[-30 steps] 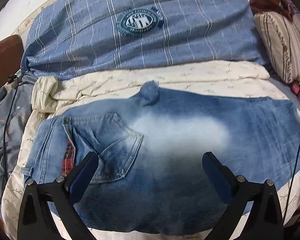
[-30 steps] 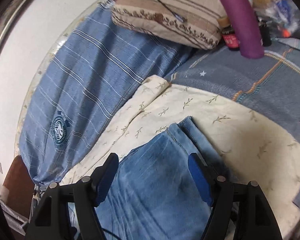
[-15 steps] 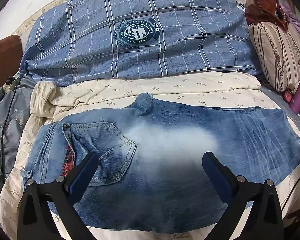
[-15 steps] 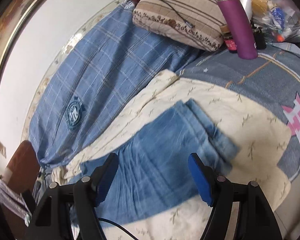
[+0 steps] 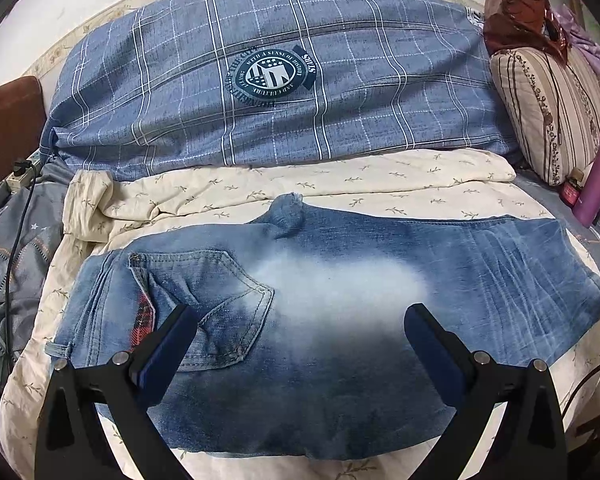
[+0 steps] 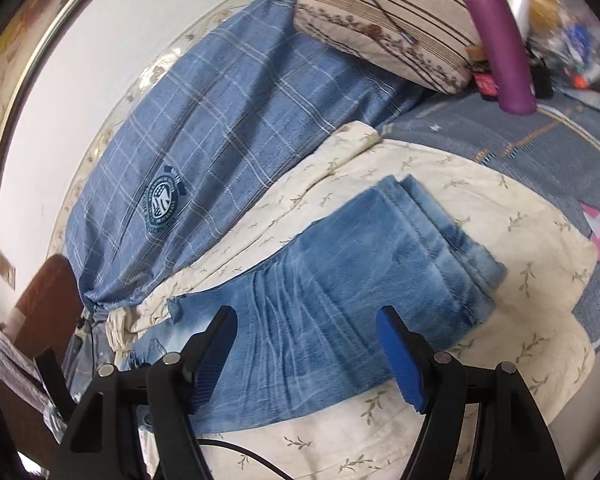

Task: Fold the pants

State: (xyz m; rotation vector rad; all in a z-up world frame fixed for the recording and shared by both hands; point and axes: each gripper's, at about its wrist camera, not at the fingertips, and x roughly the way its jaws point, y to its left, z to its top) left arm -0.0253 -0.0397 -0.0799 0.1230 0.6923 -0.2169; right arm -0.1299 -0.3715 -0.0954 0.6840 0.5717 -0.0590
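Jeans laid flat on the bed, both of our hand-held grippers hanging released above them.

We are hovering the left hand-held gripper point(image 5: 300, 336) over the seat of the blue jeans point(image 5: 340, 280), its jaws spread wide with nothing between them, near the back pocket point(image 5: 204, 300). We are holding the right hand-held gripper point(image 6: 306, 352) over the leg section, jaws likewise parted and empty, the hems point(image 6: 452, 248) lying stacked beyond it. The jeans are lying lengthwise on a cream leaf-print blanket point(image 5: 340, 184) on the bed, already halved leg over leg (judging by the doubled hems), probably so we can take waist and hem ends next. A blue plaid duvet point(image 5: 260, 80) and a striped pillow point(image 5: 548, 112) are sitting behind, a purple bottle point(image 5: 596, 180) beside the pillow.
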